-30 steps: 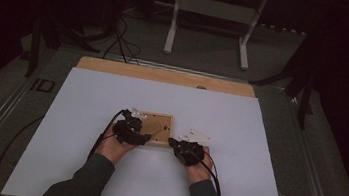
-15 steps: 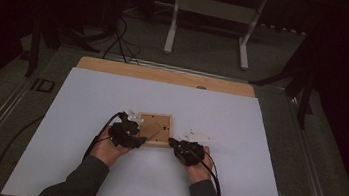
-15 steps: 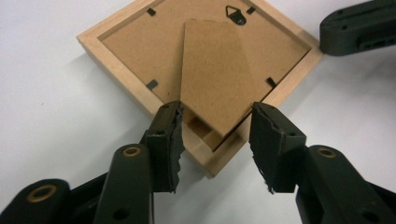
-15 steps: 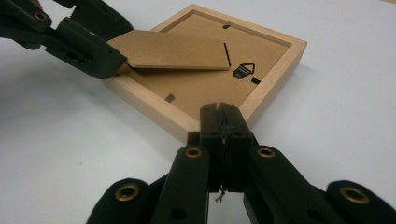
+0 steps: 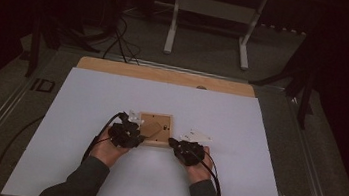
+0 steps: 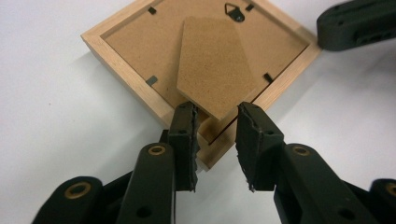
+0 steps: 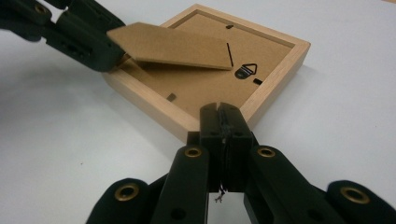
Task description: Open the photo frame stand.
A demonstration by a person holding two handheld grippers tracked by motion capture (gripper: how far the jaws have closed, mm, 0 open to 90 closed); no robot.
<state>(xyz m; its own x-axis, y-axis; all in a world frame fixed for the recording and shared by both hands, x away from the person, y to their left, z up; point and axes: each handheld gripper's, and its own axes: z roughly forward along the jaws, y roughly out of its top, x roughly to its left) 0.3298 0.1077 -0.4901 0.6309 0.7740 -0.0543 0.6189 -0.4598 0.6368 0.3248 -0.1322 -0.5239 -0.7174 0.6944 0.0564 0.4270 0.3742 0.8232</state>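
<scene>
Evidently early in the job: the small square light-wood picture frame (image 5: 155, 129) lies face down on the white table cover (image 5: 87, 97), just ahead of both hands near the sheet's middle, and its brown fibreboard easel stand (image 6: 215, 65) is lifted off the backing, tilted up at its free end. The backing board (image 7: 205, 84) sits in the frame, the small black retaining tabs (image 6: 151, 80) look unturned and the metal hanger loop (image 7: 247, 71) lies flat, so opening the back seems left to do. The left gripper (image 6: 215, 140) comes in at the frame's 7 o'clock corner, jaws apart, straddling the stand's free tip without clamping it; one jaw rests against the corner of the wood. The right gripper (image 7: 220, 126) sits at the frame's 5 o'clock corner, jaws pressed together with nothing between them, tips touching the rim as if bracing it. In the high view both forearms enter from 6 o'clock, wrists low, hands angled inward. Two pale scraps lie near the frame at 10 and 3 o'clock, too small to identify.
</scene>
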